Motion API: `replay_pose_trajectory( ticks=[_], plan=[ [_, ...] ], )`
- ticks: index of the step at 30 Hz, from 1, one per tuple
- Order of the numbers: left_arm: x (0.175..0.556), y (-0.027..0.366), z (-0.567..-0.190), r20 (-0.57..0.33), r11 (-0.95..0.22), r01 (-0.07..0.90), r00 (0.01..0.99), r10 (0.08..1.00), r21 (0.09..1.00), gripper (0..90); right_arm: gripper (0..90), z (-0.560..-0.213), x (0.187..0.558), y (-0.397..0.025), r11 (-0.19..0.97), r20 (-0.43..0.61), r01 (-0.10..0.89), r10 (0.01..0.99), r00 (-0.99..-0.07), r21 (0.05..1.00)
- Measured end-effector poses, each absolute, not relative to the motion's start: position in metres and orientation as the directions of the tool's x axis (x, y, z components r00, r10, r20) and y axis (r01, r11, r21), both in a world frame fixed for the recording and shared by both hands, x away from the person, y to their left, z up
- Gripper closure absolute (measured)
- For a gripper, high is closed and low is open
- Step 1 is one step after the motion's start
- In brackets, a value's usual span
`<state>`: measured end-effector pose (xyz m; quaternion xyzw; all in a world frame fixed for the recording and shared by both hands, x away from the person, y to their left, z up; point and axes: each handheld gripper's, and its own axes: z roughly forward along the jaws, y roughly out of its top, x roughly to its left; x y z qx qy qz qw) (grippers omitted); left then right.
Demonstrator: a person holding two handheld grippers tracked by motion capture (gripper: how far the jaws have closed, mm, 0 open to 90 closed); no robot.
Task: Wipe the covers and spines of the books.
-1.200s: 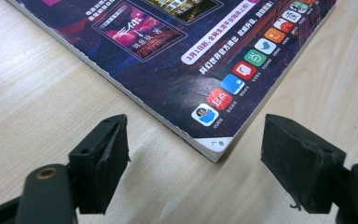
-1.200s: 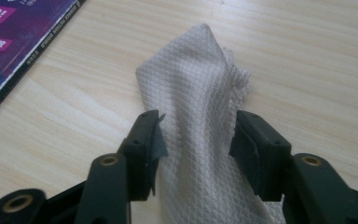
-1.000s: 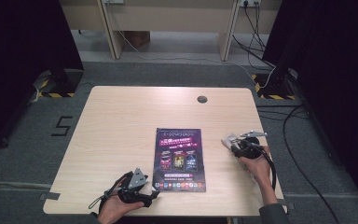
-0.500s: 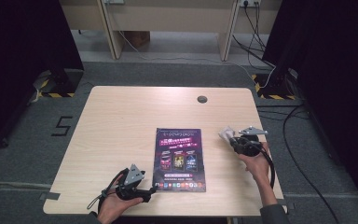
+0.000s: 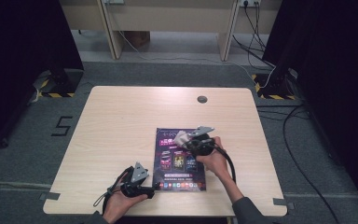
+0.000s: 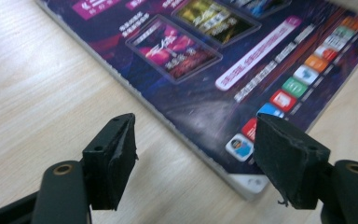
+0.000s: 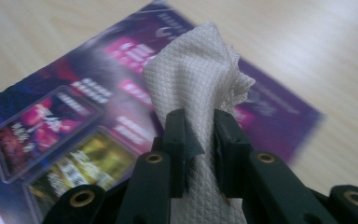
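- White quilted paper towel (image 7: 200, 70), crumpled into a wad, is clamped between the jaws of the right gripper (image 7: 200, 149); the jaws are narrow, pressed against the paper on both sides.
- In the right gripper view the wad rises above the jaw tips, with a ragged edge at its upper right.
- High view: the towel (image 5: 181, 138) sits at the front of the right gripper (image 5: 189, 141), over the upper right part of a dark purple glossy printed booklet (image 5: 179, 159). Whether the towel touches the cover cannot be told.
- The booklet lies flat on the light wood-grain surface (image 5: 121, 116), in its near half, a little right of centre.
- Booklet cover shows pink title blocks, two framed pictures (one red-pink, one yellow) and a row of small coloured icons along the near edge.
- The right hand (image 5: 214, 161) holds its gripper from behind, resting over the right edge of the booklet; a black cable loops beside the wrist.
- Left gripper (image 6: 193, 154): jaws wide apart, holding nothing. They straddle the near left corner of the booklet (image 6: 242, 65) just above the surface; contact cannot be told.
- High view: the left gripper (image 5: 154, 189) points toward that corner, with the left hand (image 5: 119, 203) near the front edge of the surface.
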<state>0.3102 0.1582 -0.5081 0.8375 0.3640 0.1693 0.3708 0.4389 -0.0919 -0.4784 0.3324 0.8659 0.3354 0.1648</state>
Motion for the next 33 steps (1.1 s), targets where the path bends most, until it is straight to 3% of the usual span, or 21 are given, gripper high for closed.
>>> replay_pose_trajectory(
  ticks=[6, 13, 20, 26, 33],
  plan=[
    [0.309, 0.157, -0.51, 0.021, -0.465, 0.482, 0.678, 0.735, 0.742, 31.8, 76.2, -0.493, 0.444, -0.077, 0.575, -0.059, 0.472, 0.673, -0.737, 0.668],
    [0.308, 0.158, -0.51, 0.01, -0.456, 0.487, 0.676, 0.737, 0.745, 36.1, 75.1, -0.497, 0.473, -0.108, 0.484, -0.064, 0.538, 0.781, -0.621, 0.69],
    [0.308, 0.158, -0.51, 0.012, -0.459, 0.484, 0.678, 0.735, 0.745, 36.4, 74.3, -0.498, 0.505, -0.125, 0.45, -0.087, 0.556, 0.825, -0.558, 0.699],
    [0.308, 0.158, -0.511, 0.009, -0.454, 0.483, 0.677, 0.736, 0.749, 36.3, 75.2, -0.498, 0.508, -0.127, 0.446, -0.09, 0.554, 0.828, -0.553, 0.703],
    [0.307, 0.158, -0.511, 0.01, -0.454, 0.484, 0.676, 0.737, 0.748, 35.6, 73.8, -0.498, 0.496, -0.114, 0.517, -0.122, 0.524, 0.78, -0.613, 0.677]
  ],
)
